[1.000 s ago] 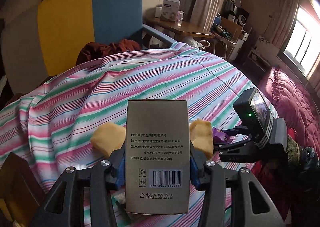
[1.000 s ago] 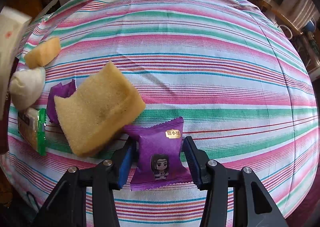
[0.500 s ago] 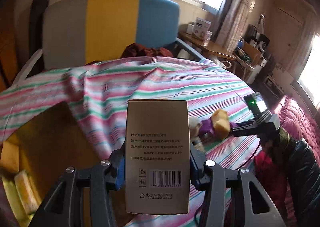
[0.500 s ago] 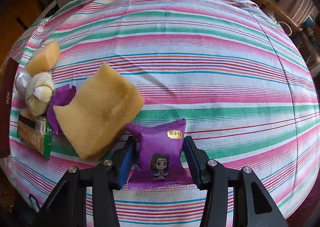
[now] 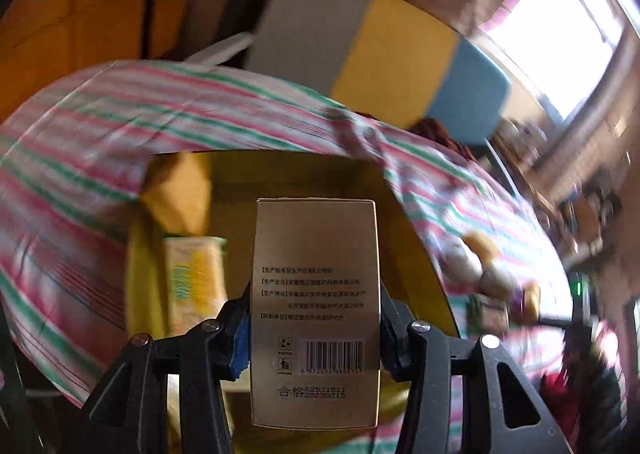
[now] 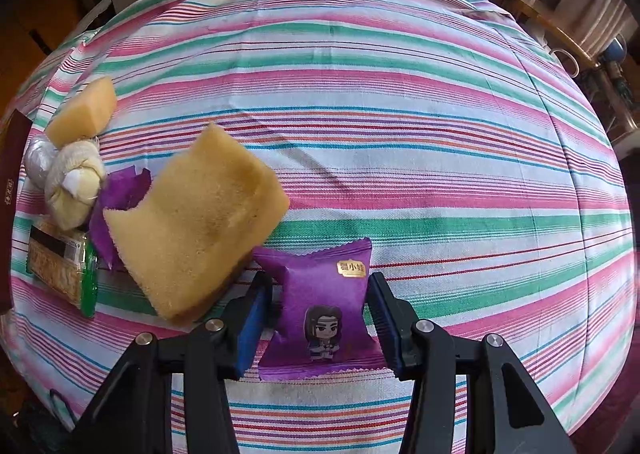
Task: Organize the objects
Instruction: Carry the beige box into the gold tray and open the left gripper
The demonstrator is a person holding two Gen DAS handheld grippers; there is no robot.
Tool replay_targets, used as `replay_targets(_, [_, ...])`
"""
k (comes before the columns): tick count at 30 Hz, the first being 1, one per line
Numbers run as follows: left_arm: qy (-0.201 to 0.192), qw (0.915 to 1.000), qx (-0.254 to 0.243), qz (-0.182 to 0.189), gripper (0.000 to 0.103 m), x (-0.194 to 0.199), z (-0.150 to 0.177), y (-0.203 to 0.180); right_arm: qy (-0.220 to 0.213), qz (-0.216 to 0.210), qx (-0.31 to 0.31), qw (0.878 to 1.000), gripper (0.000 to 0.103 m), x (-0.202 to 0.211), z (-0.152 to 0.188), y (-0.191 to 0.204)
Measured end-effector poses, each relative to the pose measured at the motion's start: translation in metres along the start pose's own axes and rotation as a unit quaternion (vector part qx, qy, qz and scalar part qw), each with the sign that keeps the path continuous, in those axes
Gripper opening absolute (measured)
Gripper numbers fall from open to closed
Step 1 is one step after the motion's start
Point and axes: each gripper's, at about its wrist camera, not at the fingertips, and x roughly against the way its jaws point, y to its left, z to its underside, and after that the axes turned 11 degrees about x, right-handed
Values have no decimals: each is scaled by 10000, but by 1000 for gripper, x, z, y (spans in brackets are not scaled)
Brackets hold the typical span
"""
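Left wrist view: the left gripper (image 5: 314, 328) has its jaws clamped on the two long sides of a gold carton (image 5: 315, 294) with a barcode and printed Chinese text, held upright above the open mouth of a cardboard box (image 5: 408, 221); inside the box lies a pale packet with yellow and green print (image 5: 196, 278). The picture is blurred, so finer detail in the box cannot be told. A striped tablecloth (image 5: 100, 141) in pink, green and white covers the surface and drapes around the box's far and left edges. Behind it stands a chair back in grey, yellow and blue panels (image 5: 376, 53), with a bright window (image 5: 560, 33) at the upper right and orange-brown wall panelling at the left. Right wrist view: the right gripper (image 6: 318, 316) points steeply down at the same cloth (image 6: 400, 133); its jaws are closed on the sides of a purple snack packet (image 6: 320, 310) bearing a cartoon figure, which rests on the surface. Just left of it, touching, lies a large yellow sponge (image 6: 196, 221) over a scrap of purple wrapper (image 6: 120, 193). Further left are a knotted cream cloth bundle (image 6: 74, 181), a smaller yellow sponge piece (image 6: 84, 113) and a green-edged biscuit packet (image 6: 60, 274), clustered at the surface's left edge. A cluttered side table (image 6: 560, 29) stands beyond the cloth at the upper right.
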Motion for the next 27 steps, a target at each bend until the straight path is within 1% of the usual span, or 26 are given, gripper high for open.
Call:
replay_targets(5, [134, 9989, 453, -63, 50, -24, -33, 20, -4, 47, -28, 10000, 50, -1, -1, 4])
replay_targets(6, [160, 9985, 497, -136, 50, -31, -38, 20, -6, 57, -36, 10000, 50, -2, -1, 5])
replay_targets(12, [223, 9978, 305, -546, 50, -76, -63, 13, -9, 102, -64, 9999, 50, -4, -2, 7])
replay_targets(14, [272, 9969, 241, -702, 50, -89, -68, 14, -8, 126, -59, 9999, 50, -5, -2, 8])
replay_targets(19, [534, 9920, 280, -1105, 50, -128, -76, 29, -11, 163, -74, 9998, 50, -8, -3, 11])
replay_targets(23, [540, 9901, 349, -1246, 51, -141, -77, 38, -12, 168, -78, 9998, 50, -10, -4, 11])
replay_targets(27, [591, 9898, 375, -1237, 53, -143, -75, 41, -16, 173, -83, 9998, 50, -9, -4, 11])
